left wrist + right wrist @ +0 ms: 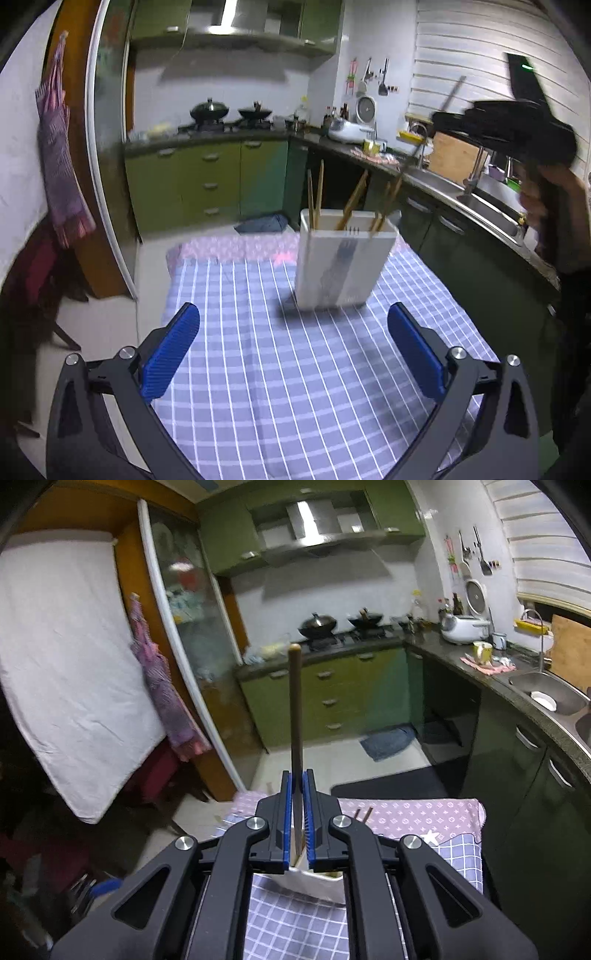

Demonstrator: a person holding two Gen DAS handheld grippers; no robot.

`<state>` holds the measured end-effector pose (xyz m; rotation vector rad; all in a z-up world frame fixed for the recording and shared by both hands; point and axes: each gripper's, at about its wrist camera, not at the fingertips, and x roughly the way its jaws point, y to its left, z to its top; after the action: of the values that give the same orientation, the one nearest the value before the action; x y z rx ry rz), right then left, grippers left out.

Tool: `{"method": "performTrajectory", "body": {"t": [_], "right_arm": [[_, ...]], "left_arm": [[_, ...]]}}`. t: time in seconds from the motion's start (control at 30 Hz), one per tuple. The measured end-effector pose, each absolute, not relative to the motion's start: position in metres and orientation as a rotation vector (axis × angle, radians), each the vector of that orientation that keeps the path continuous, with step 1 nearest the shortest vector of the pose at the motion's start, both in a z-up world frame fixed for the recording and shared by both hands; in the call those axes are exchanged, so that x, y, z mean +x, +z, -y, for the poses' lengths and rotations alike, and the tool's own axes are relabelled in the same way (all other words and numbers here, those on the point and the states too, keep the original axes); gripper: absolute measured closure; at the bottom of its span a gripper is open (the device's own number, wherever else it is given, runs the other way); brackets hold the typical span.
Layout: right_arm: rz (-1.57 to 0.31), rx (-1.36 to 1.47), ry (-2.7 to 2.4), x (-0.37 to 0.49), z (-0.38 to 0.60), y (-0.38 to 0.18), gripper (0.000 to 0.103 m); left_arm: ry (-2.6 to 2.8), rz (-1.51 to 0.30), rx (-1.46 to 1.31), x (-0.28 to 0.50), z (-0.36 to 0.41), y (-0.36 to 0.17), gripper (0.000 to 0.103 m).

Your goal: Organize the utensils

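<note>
At the left of the scene, the left gripper is held low over the checked cloth of the desk, its blue pads spread wide with nothing between them. Just ahead of it, the white utensil holder is seen standing on the cloth, a little tilted in this view, with several wooden chopsticks leaning in it and a fork showing at its rim.

To the right and above the holder, the right gripper is carried in a hand. Its pads are closed tight on a slim utensil with a wooden handle and a narrow metal end, probably a knife, though this cannot be told for certain. The handle points away from the camera; the metal end hangs over the holder's opening.

The step in hand is judged to be lowering this utensil into the holder. It would best be done with the holder steadied by the open left gripper, the utensil kept upright, and the grip released only once the tip is well inside and clear of the chopsticks.
</note>
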<state>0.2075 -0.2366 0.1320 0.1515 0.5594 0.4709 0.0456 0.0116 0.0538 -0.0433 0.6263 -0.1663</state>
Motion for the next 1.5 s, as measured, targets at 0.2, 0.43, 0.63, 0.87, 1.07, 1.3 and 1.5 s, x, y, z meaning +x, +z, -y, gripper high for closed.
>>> {"method": "performTrajectory", "body": {"t": [0.2,0.43,0.63,0.87,1.07,1.3,1.5], "right_arm": [[-0.687,0.135,0.439,0.245,0.216,0.082,0.096],[-0.770,0.092,0.419,0.259,0.200,0.033,0.096],[-0.729,0.086,0.422,0.242,0.205,0.030,0.077],[-0.599,0.088,0.425,0.132,0.231,0.030,0.052],[-0.553,0.069,0.360,0.045,0.247,-0.032,0.005],[-0.495,0.058,0.321,-0.003,0.256,-0.055,0.004],[-0.472,0.050,0.302,-0.031,0.263,-0.044,0.004]], "left_arm": [[-0.151,-0.608,-0.062,0.034,-0.014,0.045,0.006],[-0.182,-0.643,-0.099,0.041,-0.007,0.037,0.006],[-0.149,-0.603,-0.089,0.038,0.000,0.037,0.006],[-0.171,-0.643,-0.109,0.037,0.001,0.019,0.006],[-0.152,-0.671,-0.091,0.026,0.006,-0.011,0.006],[-0.120,-0.676,-0.086,0.005,0.000,-0.019,0.006],[-0.089,-0.649,-0.045,-0.015,-0.003,0.001,0.006]]}}
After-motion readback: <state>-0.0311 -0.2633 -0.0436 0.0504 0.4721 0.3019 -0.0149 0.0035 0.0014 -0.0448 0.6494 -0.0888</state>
